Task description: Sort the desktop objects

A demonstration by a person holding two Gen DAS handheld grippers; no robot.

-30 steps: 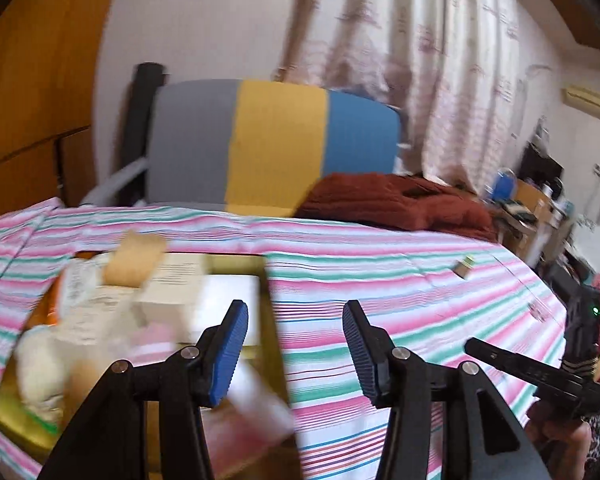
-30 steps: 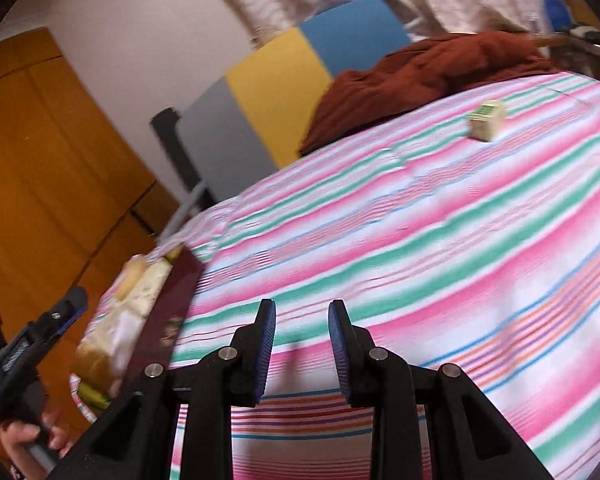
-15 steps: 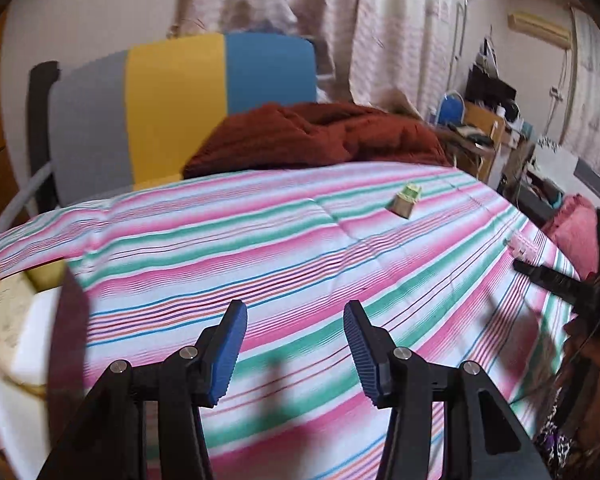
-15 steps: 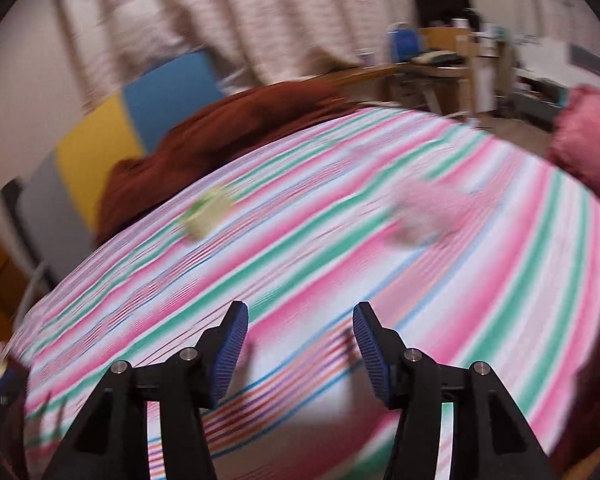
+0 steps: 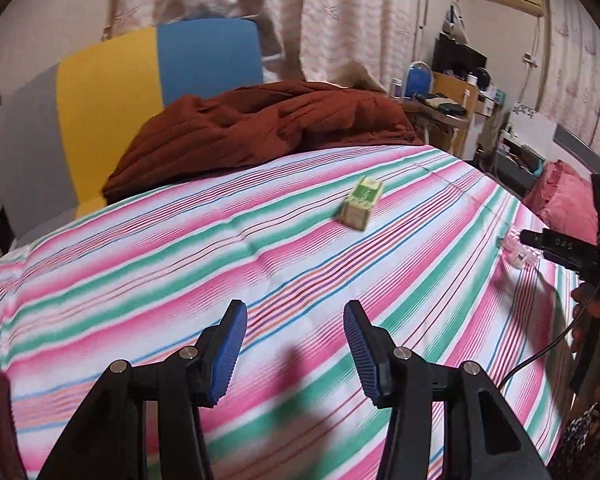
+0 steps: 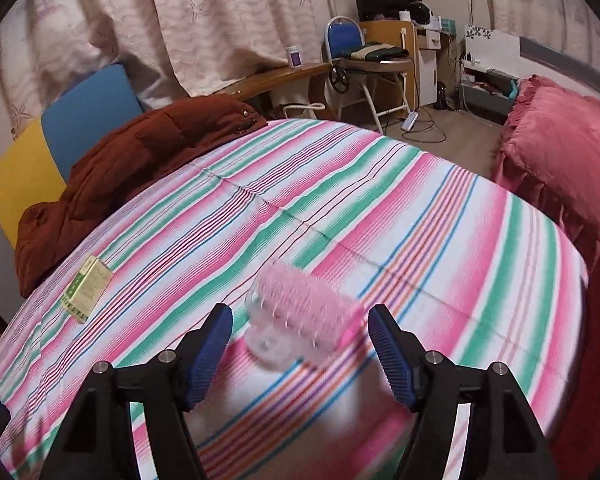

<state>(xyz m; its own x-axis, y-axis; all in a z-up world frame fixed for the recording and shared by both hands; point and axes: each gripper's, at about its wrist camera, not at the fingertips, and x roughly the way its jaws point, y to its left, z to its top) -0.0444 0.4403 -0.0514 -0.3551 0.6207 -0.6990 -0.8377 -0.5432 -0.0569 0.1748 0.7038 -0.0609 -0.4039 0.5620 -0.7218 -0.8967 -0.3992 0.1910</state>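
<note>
Currently, you are holding both grippers spread and empty: the right gripper (image 6: 300,344) is framing a pink bristled brush (image 6: 300,312) between its fingers, while a green box (image 5: 362,202) is lying loose, well ahead of the left gripper (image 5: 294,344), both unsorted.

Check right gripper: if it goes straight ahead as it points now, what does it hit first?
Most likely the pink brush. It lies on the striped cloth just ahead of the open right gripper, roughly centred between its fingers. The image is blurred, so the depth is uncertain.
</note>
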